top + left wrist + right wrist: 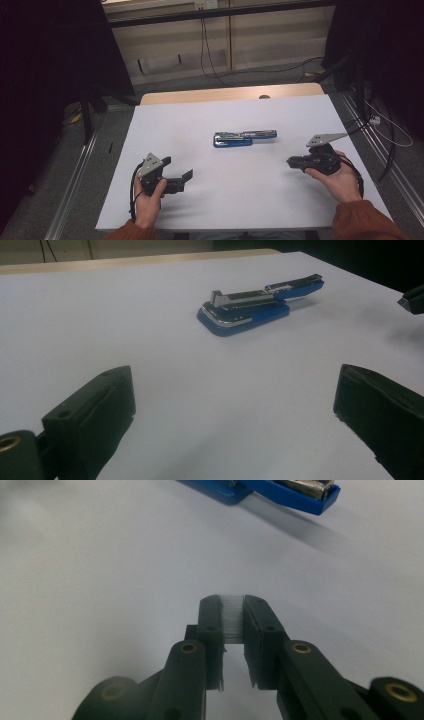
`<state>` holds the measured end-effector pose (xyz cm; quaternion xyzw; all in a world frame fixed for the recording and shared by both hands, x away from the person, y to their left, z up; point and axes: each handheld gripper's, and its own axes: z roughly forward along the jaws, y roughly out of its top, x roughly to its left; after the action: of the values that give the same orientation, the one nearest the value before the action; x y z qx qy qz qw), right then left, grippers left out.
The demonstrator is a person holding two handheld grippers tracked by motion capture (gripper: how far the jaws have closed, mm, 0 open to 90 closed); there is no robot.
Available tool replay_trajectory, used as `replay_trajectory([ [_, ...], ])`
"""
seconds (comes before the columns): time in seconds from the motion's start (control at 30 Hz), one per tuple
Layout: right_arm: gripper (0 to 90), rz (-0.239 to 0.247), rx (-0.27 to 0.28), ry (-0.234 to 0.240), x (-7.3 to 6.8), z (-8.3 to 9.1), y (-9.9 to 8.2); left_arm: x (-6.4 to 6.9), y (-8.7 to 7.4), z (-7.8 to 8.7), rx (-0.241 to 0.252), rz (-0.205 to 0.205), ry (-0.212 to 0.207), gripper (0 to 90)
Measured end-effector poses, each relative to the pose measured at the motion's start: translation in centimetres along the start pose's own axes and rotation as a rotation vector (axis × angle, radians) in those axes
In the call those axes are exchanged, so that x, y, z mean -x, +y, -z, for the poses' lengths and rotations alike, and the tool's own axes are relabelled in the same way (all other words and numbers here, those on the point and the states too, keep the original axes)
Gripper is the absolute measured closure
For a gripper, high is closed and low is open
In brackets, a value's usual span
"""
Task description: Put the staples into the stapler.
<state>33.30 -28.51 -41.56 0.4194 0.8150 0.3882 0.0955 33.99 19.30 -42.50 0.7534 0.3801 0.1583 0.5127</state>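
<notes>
**Open stapler mid-desk, staple strip pinched in right tongs**

One blue stapler (244,137) lies near the middle of the desk (200,210), a little toward the far edge, its top arm swung open so the metal channel faces up. It lies lengthwise along the far edge, well apart from both tongs.

View differences: the right gripper view shows a pale strip of staples (232,617) clamped between the black jaws of the right tongs (232,602); from the high view this strip is too small to make out. The left gripper view shows the stapler's chrome-edged base (240,315) and raised arm in detail, plus a dark tip of the other tongs at its right border. The high view alone gives both hands and orange sleeves.

Pose: left hand (150,200) sits near the near-left corner, left tongs (187,177) held level, pointing across toward the right edge, jaws spread wide with nothing between them. Right hand (340,182) sits by the right edge, its tongs pointing level toward the left edge, jaws drawn close on the strip.

Count: one stapler, one staple strip, two tongs, two hands.
</notes>
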Motion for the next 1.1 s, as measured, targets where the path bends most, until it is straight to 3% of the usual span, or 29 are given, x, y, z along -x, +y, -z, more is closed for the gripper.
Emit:
replay_trajectory([
  [1.1,79.0,0.135,0.092,0.023,-1.1,-1.7,3.0,0.0,0.0,0.0,-0.003,-0.005,0.001,3.3],
])
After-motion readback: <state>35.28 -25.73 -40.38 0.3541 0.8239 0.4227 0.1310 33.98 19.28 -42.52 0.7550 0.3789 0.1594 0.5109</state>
